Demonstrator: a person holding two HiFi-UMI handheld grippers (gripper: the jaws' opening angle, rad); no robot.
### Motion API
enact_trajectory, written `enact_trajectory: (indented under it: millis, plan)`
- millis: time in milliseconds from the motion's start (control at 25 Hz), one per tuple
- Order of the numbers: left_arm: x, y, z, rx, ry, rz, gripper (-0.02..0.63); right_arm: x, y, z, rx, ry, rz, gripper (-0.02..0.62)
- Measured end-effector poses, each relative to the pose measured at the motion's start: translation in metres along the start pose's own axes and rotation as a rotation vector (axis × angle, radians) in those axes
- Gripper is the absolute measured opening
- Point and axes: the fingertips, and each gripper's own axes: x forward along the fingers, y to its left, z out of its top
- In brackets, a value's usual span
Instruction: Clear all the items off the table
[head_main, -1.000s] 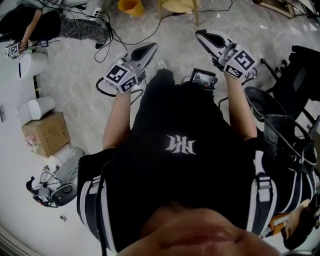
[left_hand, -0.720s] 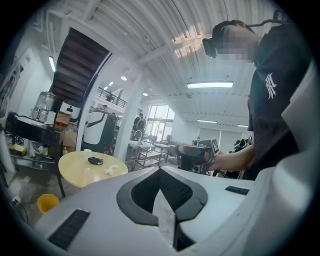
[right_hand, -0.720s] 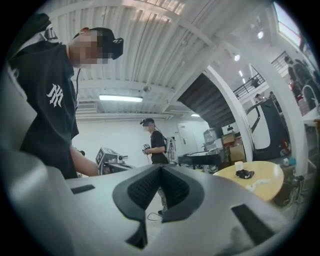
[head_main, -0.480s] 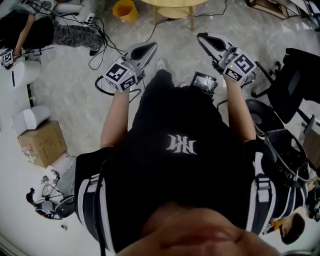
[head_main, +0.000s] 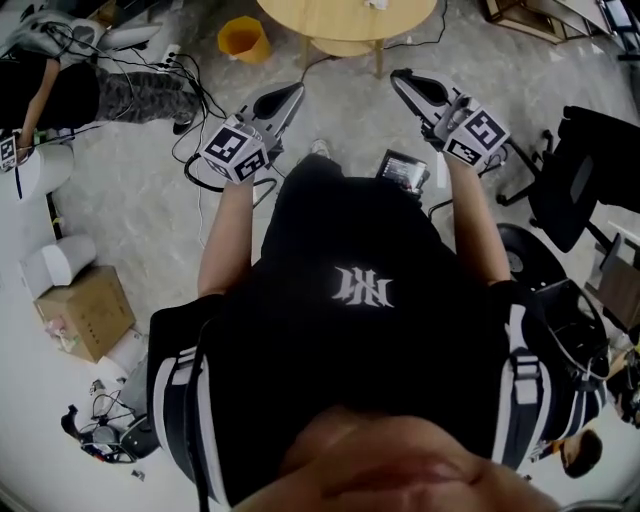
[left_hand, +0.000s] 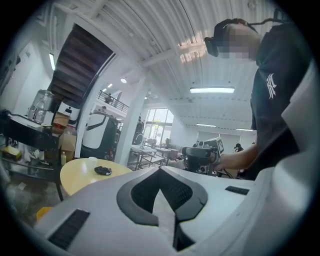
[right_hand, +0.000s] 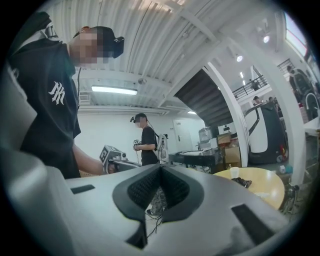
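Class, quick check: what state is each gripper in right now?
Left gripper: closed, holding nothing.
Right gripper: closed, holding nothing.

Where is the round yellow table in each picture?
Head view: the table is at the top edge, near the middle, partly cut off.
Left gripper view: it is low on the left, with a small dark thing on it.
Right gripper view: it is low on the right, with the same dark thing on it.
Shared landmark: the person's black shirt with a white logo shows in all three views.
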Motion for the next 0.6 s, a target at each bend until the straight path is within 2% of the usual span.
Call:
enact_trajectory:
  millis: [280, 600]
  plan:
    - [0.012, 0.069, 0.016, -0.017, -0.006, -0.03, 0.012, 0.053, -0.037, 0.014, 0.001, 0.011, -0.033, 0.003]
    - [0.025, 0.116, 0.025, -0.04, -0.016, -0.09, 0.012, 0.091, -0.063, 0.021, -0.007, 0.043, -0.089, 0.003]
